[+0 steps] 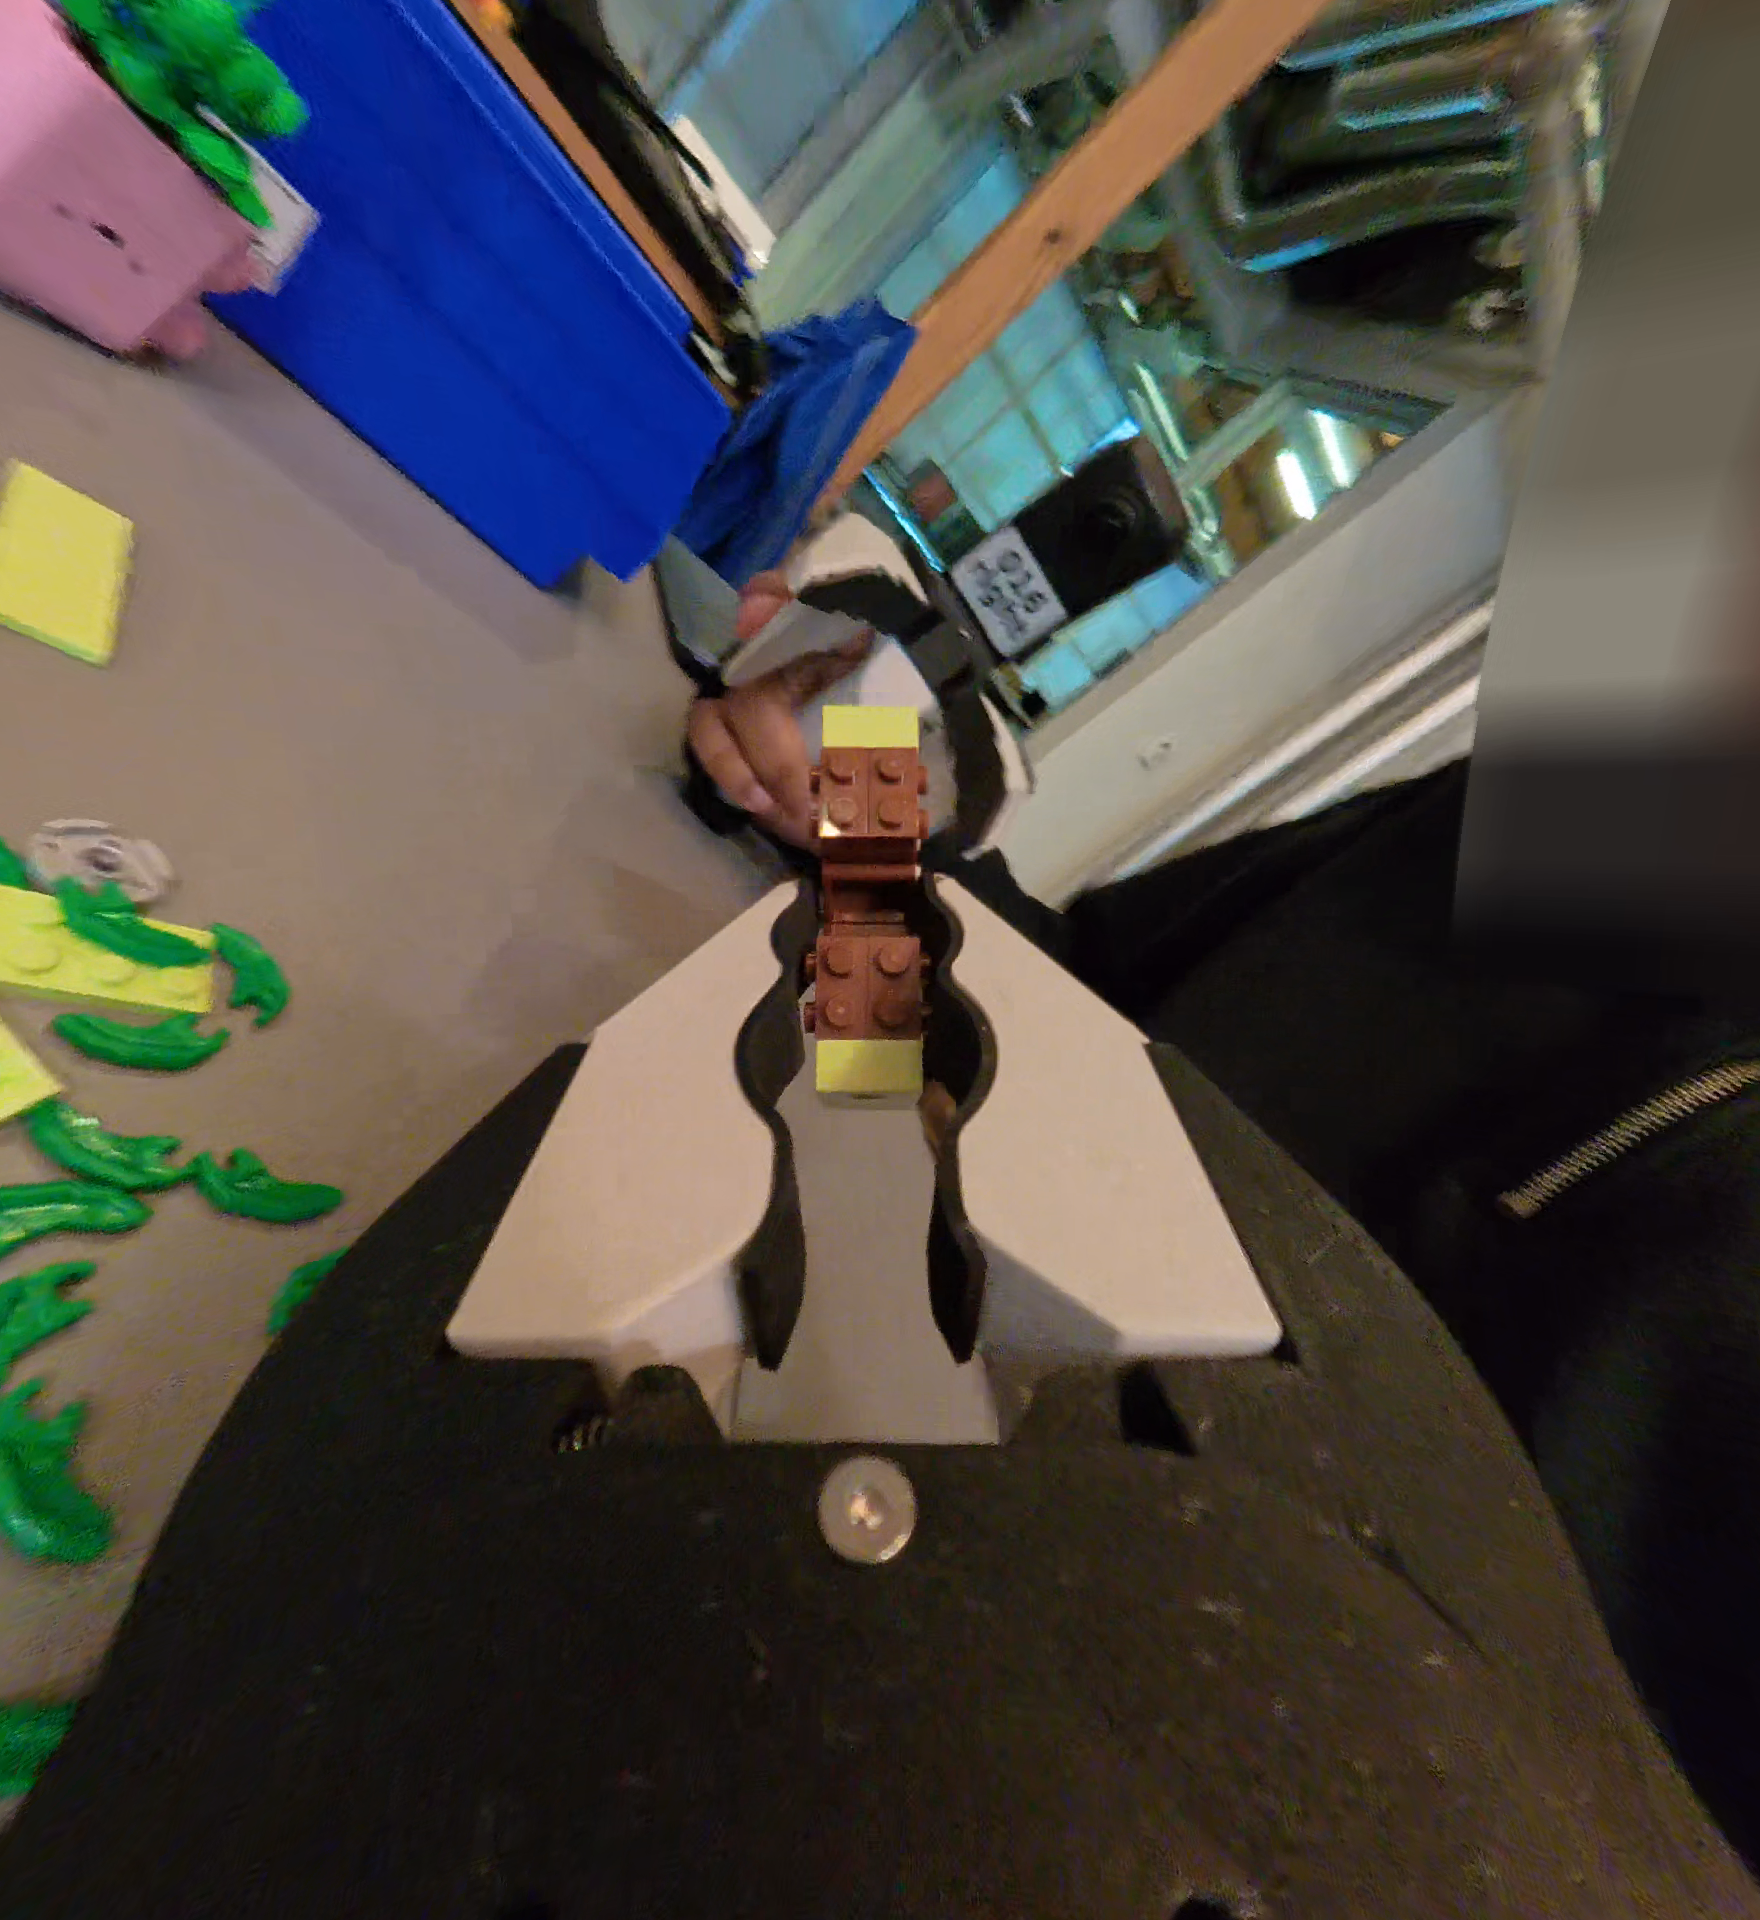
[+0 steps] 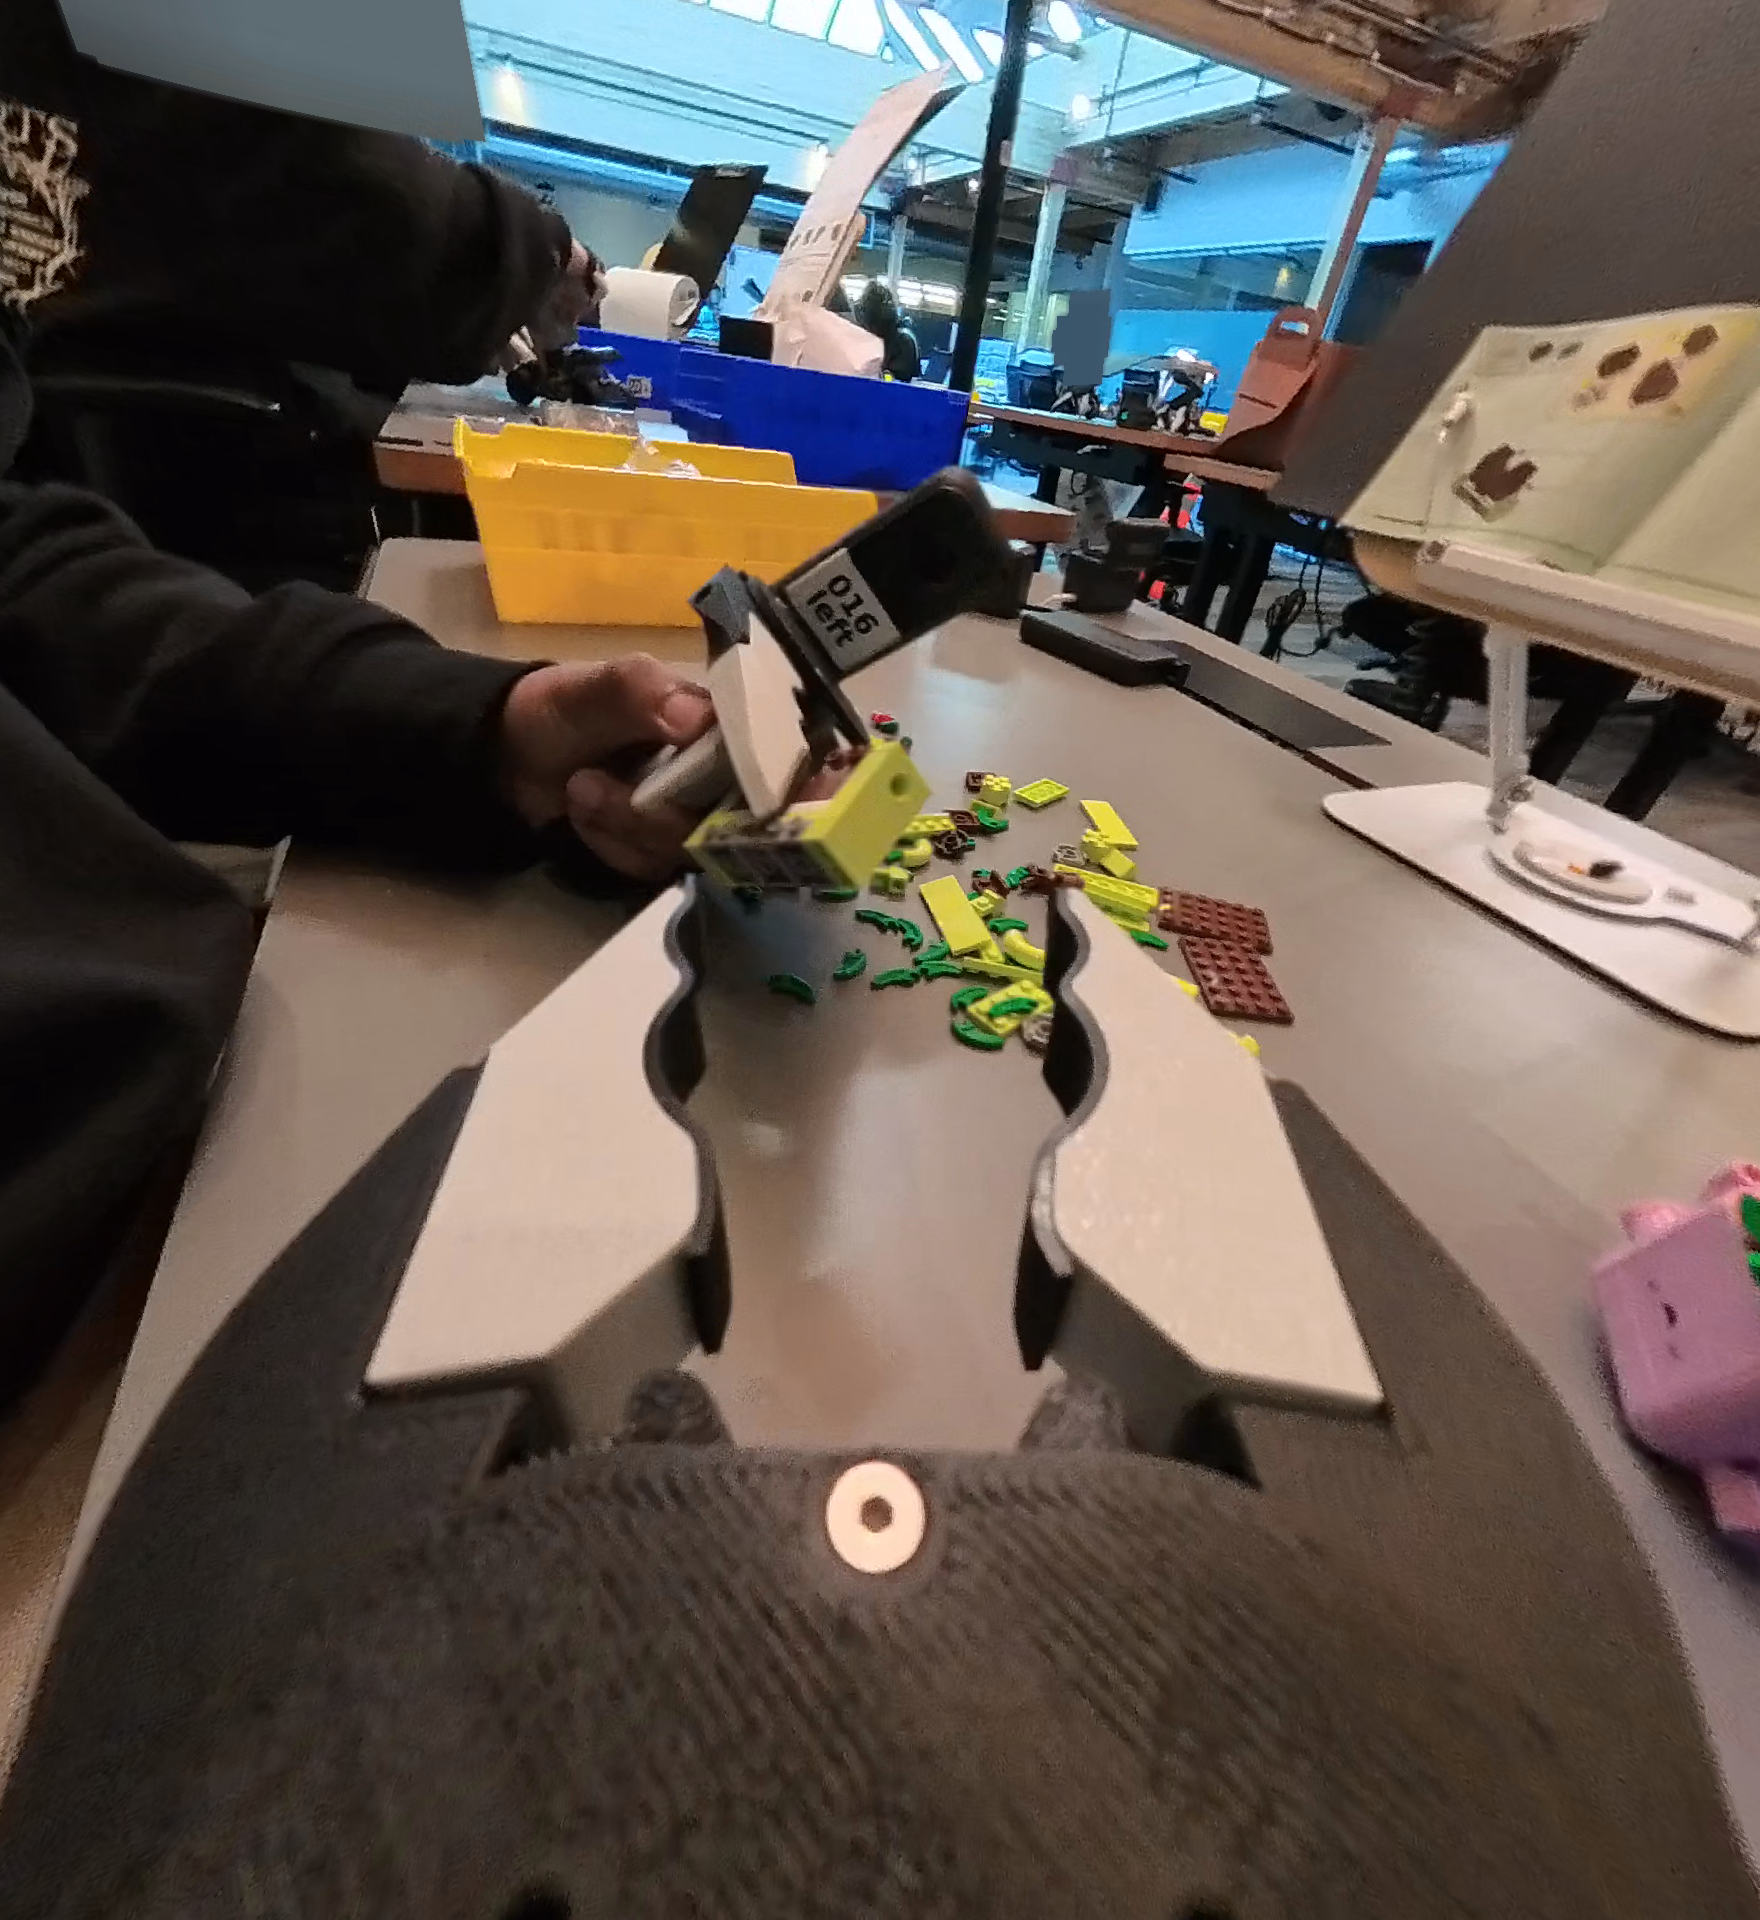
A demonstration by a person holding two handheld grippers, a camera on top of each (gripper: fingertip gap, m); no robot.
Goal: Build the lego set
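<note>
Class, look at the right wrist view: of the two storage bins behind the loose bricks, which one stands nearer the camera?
The yellow bin. It sits on the same table as the bricks, while the blue bin stands farther back behind it.

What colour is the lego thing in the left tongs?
Brown with lime-yellow ends, clearest in the left wrist view.

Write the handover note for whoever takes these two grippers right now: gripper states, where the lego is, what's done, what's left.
Left gripper: shut on the brown and lime sub-assembly, held above the table.
Right gripper: open, empty, pointed at the sub-assembly.
Loose pieces: green leaves, lime plates, two brown plates, scattered mid-table.
Pink build with green leaves lies at the right.
Instruction booklet open on its stand.
Done: a small sub-assembly. Left: most pieces remain unattached.
</note>
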